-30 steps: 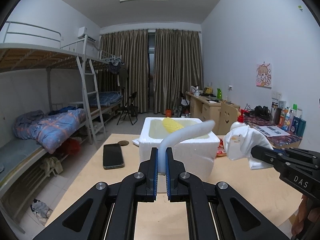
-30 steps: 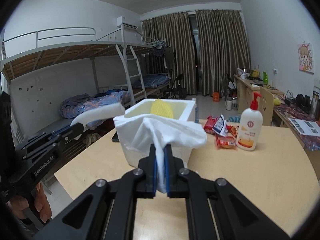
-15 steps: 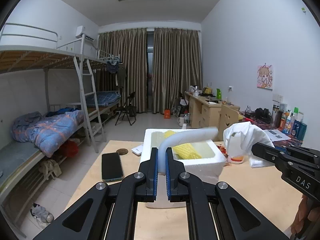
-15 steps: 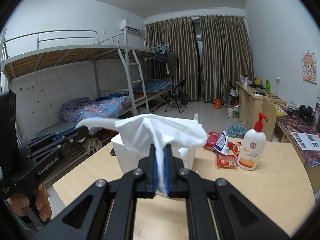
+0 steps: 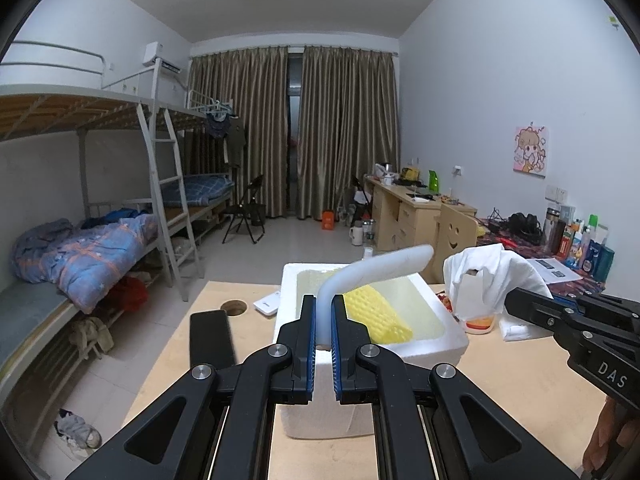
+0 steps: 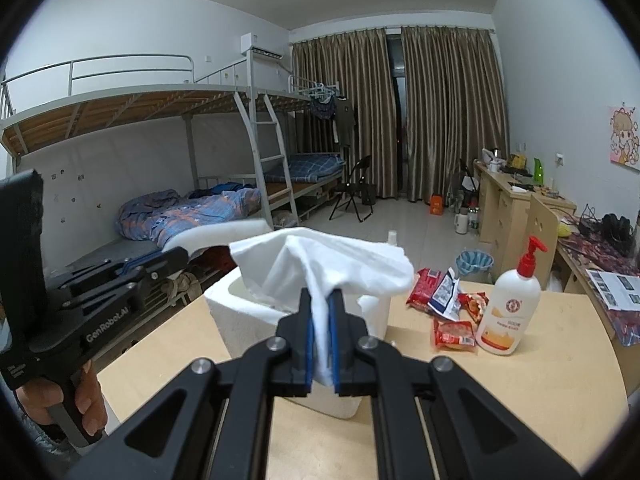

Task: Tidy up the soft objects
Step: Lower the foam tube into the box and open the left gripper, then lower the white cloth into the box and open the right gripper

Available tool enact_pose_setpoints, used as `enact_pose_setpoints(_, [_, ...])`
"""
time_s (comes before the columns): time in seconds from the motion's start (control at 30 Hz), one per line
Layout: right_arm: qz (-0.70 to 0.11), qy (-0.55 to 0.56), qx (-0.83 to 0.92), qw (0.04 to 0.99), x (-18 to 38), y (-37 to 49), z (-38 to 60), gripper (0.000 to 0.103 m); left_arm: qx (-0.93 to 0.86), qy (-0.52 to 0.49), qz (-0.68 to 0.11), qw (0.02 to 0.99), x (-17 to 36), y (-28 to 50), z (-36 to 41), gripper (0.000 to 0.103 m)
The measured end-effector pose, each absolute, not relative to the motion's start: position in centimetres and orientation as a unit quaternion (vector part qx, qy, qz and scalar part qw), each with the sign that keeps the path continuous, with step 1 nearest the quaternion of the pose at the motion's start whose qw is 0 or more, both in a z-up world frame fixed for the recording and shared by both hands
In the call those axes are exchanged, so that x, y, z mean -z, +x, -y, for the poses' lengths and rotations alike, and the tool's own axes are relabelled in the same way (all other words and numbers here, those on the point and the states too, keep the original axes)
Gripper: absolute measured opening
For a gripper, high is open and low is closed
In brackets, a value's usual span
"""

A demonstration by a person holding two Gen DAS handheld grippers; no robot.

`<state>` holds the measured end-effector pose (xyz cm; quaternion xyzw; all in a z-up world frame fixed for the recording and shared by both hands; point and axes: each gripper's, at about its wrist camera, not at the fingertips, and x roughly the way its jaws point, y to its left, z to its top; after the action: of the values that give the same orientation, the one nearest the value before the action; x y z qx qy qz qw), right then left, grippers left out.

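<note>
Both claws are loaded: left gripper (image 5: pixel 323 322) pinches a foam strip (image 5: pixel 376 270), right gripper (image 6: pixel 320 322) clamps a white cloth (image 6: pixel 324 260). Next up, I'd guess, lowering both into the foam box (image 5: pixel 424 312) beside the yellow sponge (image 5: pixel 378 316).

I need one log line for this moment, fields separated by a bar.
left gripper: shut on foam strip | right gripper: shut on white cloth | foam box: holds yellow sponge

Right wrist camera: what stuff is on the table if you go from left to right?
White foam box → white cloth in the right gripper → red snack packets → lotion pump bottle
</note>
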<state>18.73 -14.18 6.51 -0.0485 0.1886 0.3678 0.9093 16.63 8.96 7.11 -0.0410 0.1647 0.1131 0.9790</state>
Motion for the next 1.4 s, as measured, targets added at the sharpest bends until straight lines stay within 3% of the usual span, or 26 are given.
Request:
enact_pose_setpoints(0.93, [-0.212,-0.055,-0.354,0.909,-5.9,22.2,11.5,0.009,-0.094,-0.047,-0.221,0.97,-4.4,26.0,-11.4,0.007])
enact_pose_setpoints(1.13, [-0.213,-0.054,-0.353,0.909,-5.9,22.5,11.5,0.009,-0.089,-0.047,-0.233,0.967,-4.1,26.9,-11.2,0.012])
enact_pose_setpoints(1.2, [-0.213,-0.053,-0.352,0.91,-5.8,22.7,11.6,0.009,-0.093,-0.049,-0.237,0.966,-3.9,27.1,-11.3,0.018])
enact_pose_setpoints(1.23, [-0.212,-0.053,-0.352,0.91,-5.8,22.7,11.7,0.009,-0.094,-0.049,-0.237,0.966,-3.9,27.1,-11.3,0.029])
enact_pose_setpoints(1.27, [-0.212,-0.052,-0.351,0.911,-5.8,22.7,11.7,0.009,-0.095,-0.047,-0.239,0.965,-3.9,27.2,-11.3,0.049])
enact_pose_setpoints(1.3, [-0.212,-0.051,-0.35,0.911,-5.7,22.7,11.8,0.009,-0.098,-0.046,-0.239,0.965,-3.9,27.1,-11.3,0.062])
enact_pose_setpoints(1.33, [-0.211,-0.05,-0.349,0.912,-5.7,22.7,12.0,0.009,-0.099,-0.045,-0.236,0.966,-4.0,27.0,-11.2,0.083])
enact_pose_setpoints(1.37, [-0.21,-0.049,-0.348,0.912,-5.7,22.7,12.0,0.009,-0.104,-0.045,-0.227,0.967,-4.1,26.7,-11.2,0.095])
enact_pose_setpoints(1.4, [-0.21,-0.049,-0.347,0.913,-5.7,22.6,12.1,0.009,-0.108,-0.043,-0.22,0.969,-4.3,26.6,-11.1,0.098])
